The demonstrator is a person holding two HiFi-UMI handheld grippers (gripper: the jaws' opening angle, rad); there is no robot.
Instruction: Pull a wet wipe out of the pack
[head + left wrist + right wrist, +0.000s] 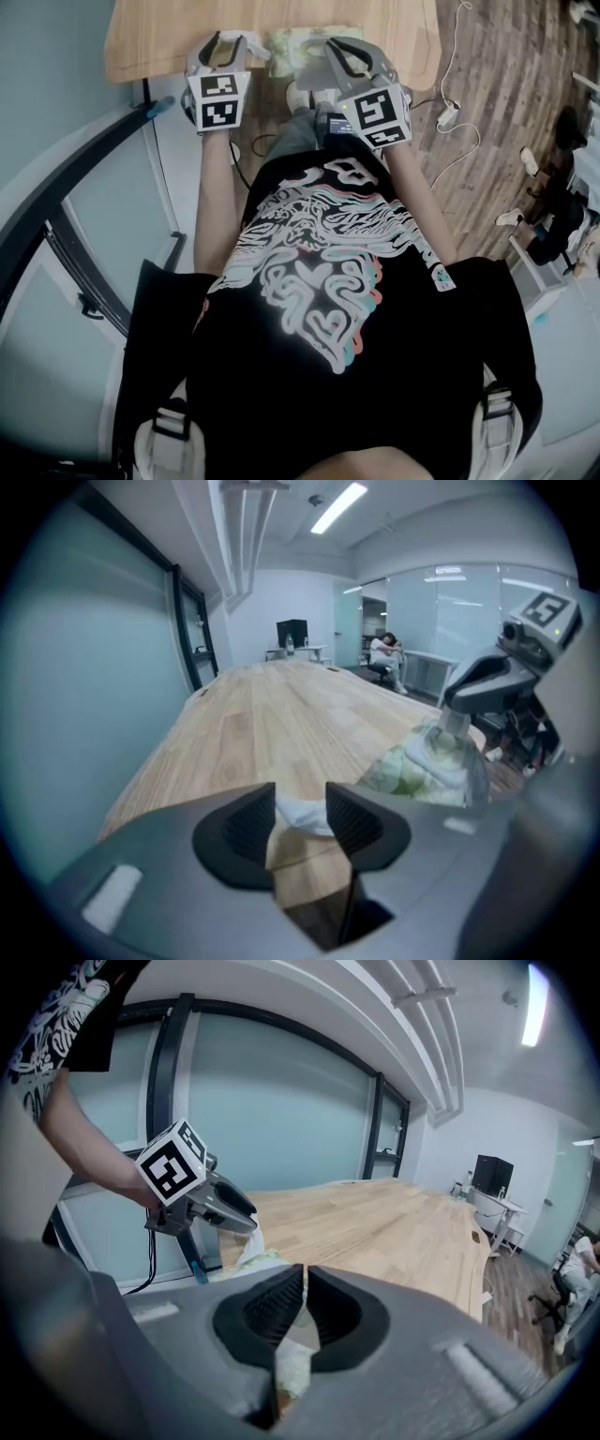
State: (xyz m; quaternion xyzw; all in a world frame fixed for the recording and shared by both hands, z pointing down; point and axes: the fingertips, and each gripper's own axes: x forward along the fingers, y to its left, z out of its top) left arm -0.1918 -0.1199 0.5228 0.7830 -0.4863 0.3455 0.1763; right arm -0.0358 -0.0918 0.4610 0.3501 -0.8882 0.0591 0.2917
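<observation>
**Wipe extraction, apparently a late stage.** The right claw (305, 1279) is closed on a thin fold at the top of the wet-wipe pack (422, 771), steadying it on the worktop (272, 714). The left claw (300, 801) sits just beside the pack's left end, jaws apart. A crumpled white wipe (300, 816) lies between them, unpinched. Whether the wipe's tail sits inside the pack cannot be told. Next move: if the wipe is free, lift the left claw clear. If caught, close on it and draw away from the pack.

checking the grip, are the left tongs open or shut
Open: the left tongs stand apart, with a white wipe in the gap.
</observation>
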